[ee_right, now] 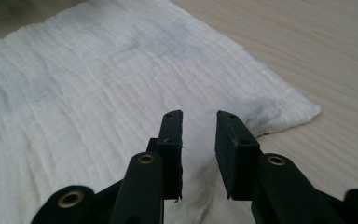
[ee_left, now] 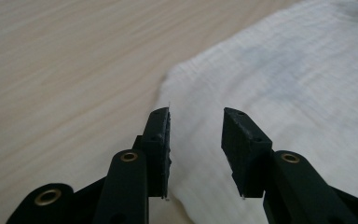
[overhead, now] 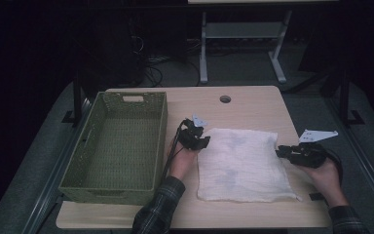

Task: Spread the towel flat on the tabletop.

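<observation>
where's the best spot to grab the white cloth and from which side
Judging by its pose, take the white cloth at its two far corners. It lies flat on the table, so only edges give the jaws purchase. The left gripper comes in from the cloth's left edge, the right gripper from its right edge, both open.

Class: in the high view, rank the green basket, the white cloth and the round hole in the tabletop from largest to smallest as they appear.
1. green basket, slightly larger
2. white cloth, fairly close in area
3. round hole, far the smallest
</observation>
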`<state>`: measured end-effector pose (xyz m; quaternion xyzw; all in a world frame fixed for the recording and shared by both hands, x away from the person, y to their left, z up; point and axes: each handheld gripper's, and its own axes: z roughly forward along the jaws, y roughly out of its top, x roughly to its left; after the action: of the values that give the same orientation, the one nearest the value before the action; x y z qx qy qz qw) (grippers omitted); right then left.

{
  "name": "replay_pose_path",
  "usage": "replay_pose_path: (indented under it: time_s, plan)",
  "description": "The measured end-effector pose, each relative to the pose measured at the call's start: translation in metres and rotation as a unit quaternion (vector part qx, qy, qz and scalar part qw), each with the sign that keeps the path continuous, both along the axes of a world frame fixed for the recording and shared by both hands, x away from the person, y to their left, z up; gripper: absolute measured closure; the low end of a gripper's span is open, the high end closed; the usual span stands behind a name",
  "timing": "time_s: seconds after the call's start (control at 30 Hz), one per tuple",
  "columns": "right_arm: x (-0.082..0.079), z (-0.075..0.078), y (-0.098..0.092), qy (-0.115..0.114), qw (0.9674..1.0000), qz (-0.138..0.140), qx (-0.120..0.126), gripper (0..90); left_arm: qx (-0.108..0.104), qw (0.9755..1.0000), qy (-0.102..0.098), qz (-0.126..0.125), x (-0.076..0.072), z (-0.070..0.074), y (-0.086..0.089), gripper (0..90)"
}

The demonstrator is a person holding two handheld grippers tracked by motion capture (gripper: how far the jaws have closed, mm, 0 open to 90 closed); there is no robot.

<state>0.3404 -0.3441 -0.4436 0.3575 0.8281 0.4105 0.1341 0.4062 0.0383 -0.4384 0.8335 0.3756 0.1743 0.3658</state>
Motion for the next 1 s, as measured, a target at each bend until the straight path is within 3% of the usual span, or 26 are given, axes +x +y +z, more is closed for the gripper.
replay_pose_path:
  time_s: [0.1,0.23,0.33,0.43,0.57,0.83,0.93,1.0]
  plan:
    - [0.000,-0.001,0.001,0.001,1.0000,0.001,-0.003,71.4,-0.007,0.9999,0.007,0.010,0.020,-0.007,-0.003,63.2]
    - [0.001,-0.001,0.000,0.004,1.0000,0.001,0.000,71.4,0.003,0.9997,0.020,0.015,0.036,-0.015,-0.005,64.9]
    - [0.000,-0.001,-0.002,0.004,1.0000,0.000,0.001,71.4,-0.008,0.9995,0.028,0.011,0.044,-0.021,-0.006,66.6]
    - [0.000,-0.002,-0.003,0.006,1.0000,-0.003,0.002,71.4,-0.006,0.9992,0.039,0.006,0.047,-0.025,-0.007,76.1]
    - [0.000,-0.002,-0.003,0.003,1.0000,0.000,0.001,71.4,-0.010,0.9991,0.041,-0.006,0.045,-0.025,-0.009,88.6]
    - [0.001,-0.003,-0.003,0.005,1.0000,-0.008,-0.002,73.3,-0.013,0.9990,0.015,-0.040,0.026,-0.010,-0.020,89.4]
    - [0.002,-0.005,-0.002,0.007,0.9999,-0.009,-0.006,73.7,-0.015,0.9976,0.015,-0.066,0.016,-0.010,-0.032,89.4]
    - [0.002,-0.005,-0.002,0.011,0.9999,-0.010,-0.008,73.7,-0.004,0.9962,0.018,-0.085,0.011,-0.012,-0.039,89.3]
